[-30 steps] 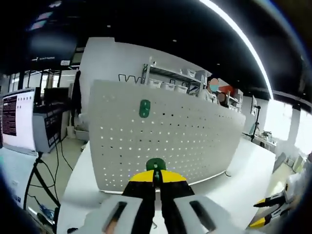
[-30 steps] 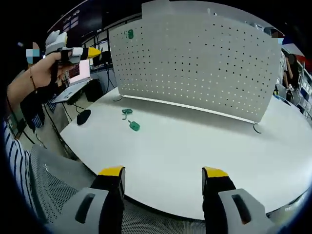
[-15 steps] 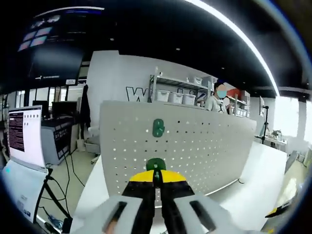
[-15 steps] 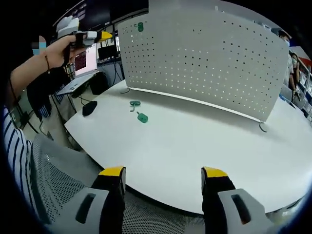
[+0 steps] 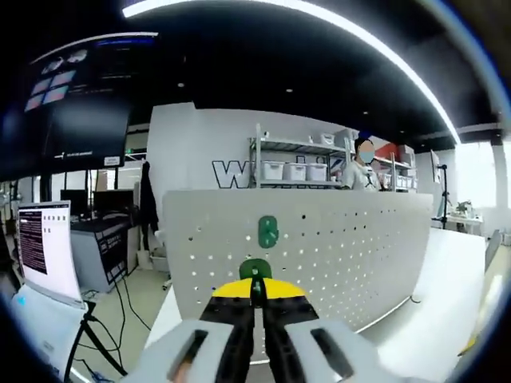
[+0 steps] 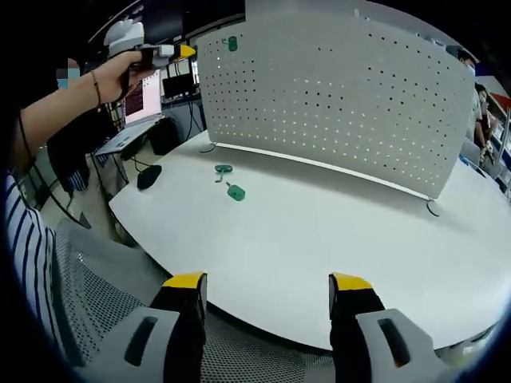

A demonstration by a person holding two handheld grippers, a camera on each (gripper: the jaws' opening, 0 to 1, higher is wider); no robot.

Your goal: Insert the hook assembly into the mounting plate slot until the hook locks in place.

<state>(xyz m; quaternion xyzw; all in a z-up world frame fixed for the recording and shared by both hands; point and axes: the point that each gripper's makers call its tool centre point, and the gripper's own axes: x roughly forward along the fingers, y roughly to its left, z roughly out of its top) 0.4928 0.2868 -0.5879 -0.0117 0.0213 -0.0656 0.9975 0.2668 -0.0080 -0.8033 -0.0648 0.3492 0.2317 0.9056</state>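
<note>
Since a second ago my left gripper has come up level with the top of the white perforated mounting plate; in the left gripper view the green hook already hung on the board now sits higher and closer to centre, just above my jaw tips. In the right gripper view the same gripper, held in the person's hand, has travelled toward the board's upper left corner.

Left jaws: closed to a thin slit, pinching a small green hook assembly, whose rounded head shows above the yellow tips. Right gripper: jaws spread wide, nothing between them, hanging low over the near edge of the white round table.

Two more green hook pieces lie on the table, near the foot of the board and well apart from both grippers.

Step in hand, as I judge it: the approach with the carried hook toward a free slot, not yet at the board face. Next move calls for closing the gap squarely, lining the hook's tabs with holes beside the mounted one, then pushing in and down until it seats. I cannot tell the tab orientation from here.
</note>
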